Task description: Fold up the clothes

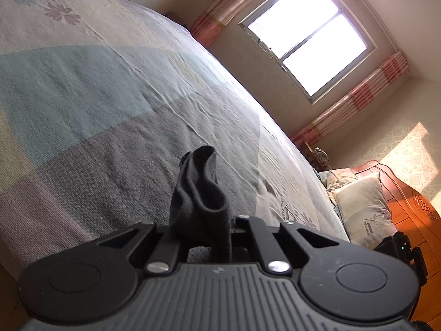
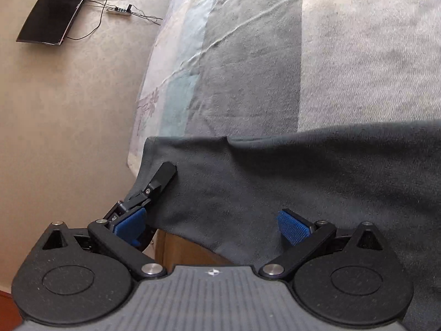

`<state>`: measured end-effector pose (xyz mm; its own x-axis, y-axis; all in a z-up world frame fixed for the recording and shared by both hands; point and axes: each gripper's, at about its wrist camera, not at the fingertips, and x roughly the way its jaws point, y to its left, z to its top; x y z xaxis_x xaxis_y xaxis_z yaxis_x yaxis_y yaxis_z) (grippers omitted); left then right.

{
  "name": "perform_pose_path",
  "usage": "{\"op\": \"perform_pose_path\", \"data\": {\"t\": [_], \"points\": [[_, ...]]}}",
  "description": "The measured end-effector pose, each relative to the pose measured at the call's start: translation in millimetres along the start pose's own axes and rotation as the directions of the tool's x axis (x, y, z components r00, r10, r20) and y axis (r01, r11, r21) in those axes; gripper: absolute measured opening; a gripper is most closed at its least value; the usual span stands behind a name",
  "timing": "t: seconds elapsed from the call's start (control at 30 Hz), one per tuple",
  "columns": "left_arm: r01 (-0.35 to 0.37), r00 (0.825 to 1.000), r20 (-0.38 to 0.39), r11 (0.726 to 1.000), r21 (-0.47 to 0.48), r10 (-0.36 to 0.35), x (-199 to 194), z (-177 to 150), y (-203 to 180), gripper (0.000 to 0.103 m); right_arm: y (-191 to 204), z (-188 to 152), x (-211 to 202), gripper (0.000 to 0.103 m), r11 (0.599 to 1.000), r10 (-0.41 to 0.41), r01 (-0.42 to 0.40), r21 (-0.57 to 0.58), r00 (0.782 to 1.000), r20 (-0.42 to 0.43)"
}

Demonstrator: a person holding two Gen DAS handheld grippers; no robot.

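Between left gripper jaws: pinched fold of dark garment, lifted off the bed.

Right gripper spread wide, empty, over the dark cloth draped at the bed edge. Best to close on a free corner, keep left pinch firm, pull taut before folding.

Bedspread: I see patchwork blocks of grey, blue and cream, creased, flower print toward the far corner.
Pillows: at the bed's head end, against the wooden headboard.
Window: bright, striped curtains either side.
Monitor: dark, on the floor beside a power strip.
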<state>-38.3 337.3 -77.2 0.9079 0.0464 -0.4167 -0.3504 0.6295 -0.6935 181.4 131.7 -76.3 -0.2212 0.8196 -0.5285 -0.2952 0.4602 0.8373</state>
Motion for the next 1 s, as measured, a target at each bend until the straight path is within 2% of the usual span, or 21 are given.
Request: {"op": "perform_pose_path", "data": {"t": [0.23, 0.47, 0.63, 0.8, 0.9, 1.0], "points": [[-0.011, 1.000, -0.014, 0.998, -0.058, 0.010, -1, -11, 24, 0.004, 7, 26, 10, 0.103, 0.996, -0.083, 0.085, -0.025, 0.995, 0.061], [-0.008, 1.000, -0.026, 0.997, -0.074, 0.006, 2, -12, 31, 0.004, 7, 49, 13, 0.103, 0.995, -0.095, 0.096, -0.005, 0.989, 0.114], [-0.006, 1.000, -0.027, 0.998, -0.063, 0.004, 3, -12, 31, 0.004, 22, 22, -5, 0.103, 1.000, -0.015, 0.015, -0.012, 0.998, 0.068], [0.000, 1.000, -0.022, 0.999, -0.054, -0.001, 2, -12, 24, 0.004, 20, -16, 0, 0.103, 0.996, -0.085, 0.085, -0.005, 0.996, 0.029], [-0.007, 1.000, -0.024, 0.999, -0.048, 0.006, 2, -13, 20, 0.004, 12, -39, 3, 0.103, 0.994, -0.102, 0.101, 0.035, 0.995, 0.009], [-0.014, 0.999, -0.030, 0.999, -0.039, 0.013, 2, -13, 13, 0.004, 10, -61, 5, 0.103, 0.995, -0.079, 0.082, 0.060, 0.996, -0.052]]}}
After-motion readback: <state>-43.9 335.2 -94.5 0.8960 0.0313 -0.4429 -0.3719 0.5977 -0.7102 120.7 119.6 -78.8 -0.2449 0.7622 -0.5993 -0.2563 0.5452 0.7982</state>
